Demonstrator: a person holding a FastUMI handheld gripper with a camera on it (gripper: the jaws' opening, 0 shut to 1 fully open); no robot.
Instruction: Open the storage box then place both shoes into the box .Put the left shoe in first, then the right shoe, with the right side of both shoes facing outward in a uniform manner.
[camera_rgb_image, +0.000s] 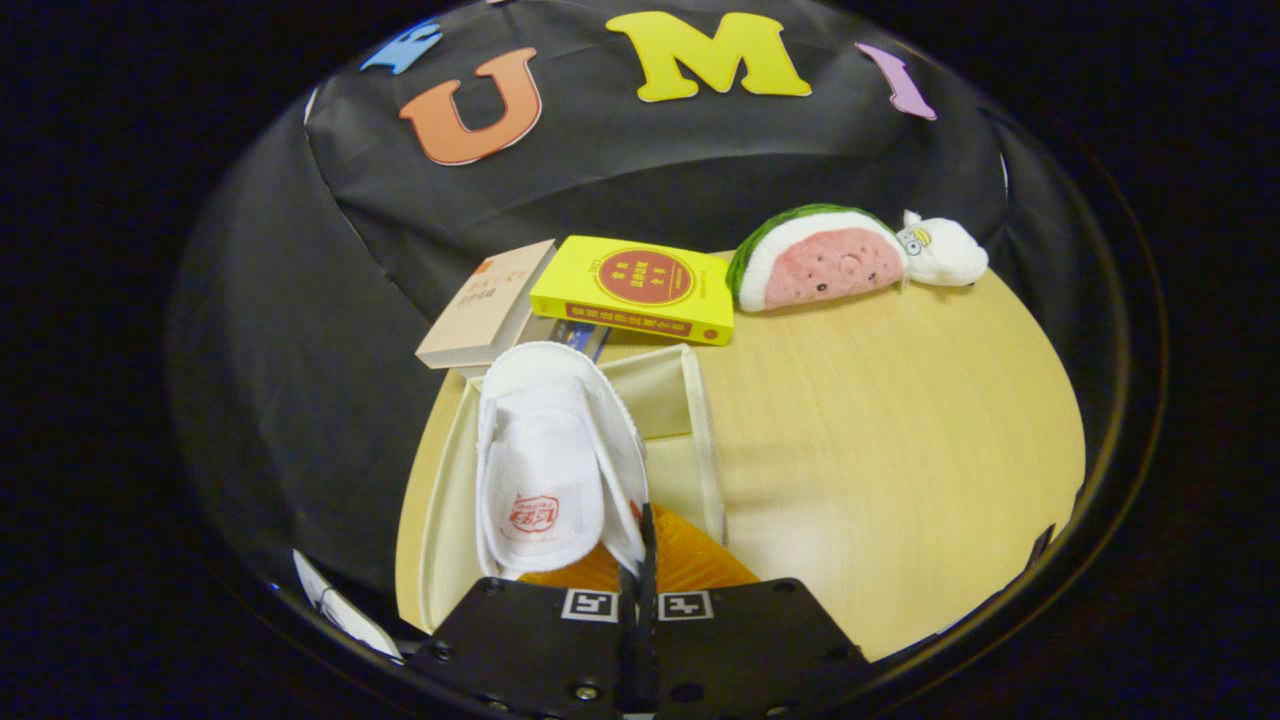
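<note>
Over the box, jaws pinch the slipper's edge.

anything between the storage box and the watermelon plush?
No: gripper view shows bare table between the storage box and the watermelon plush. The gripper is shut on the white slipper.

We see our gripper as two flat, wedge-shaped black plates meeting along a thin central seam, each bearing a small square black-and-white marker near its forward inner corner, with dark round screw heads dotted along the plates' outer edges and near the base.
</note>
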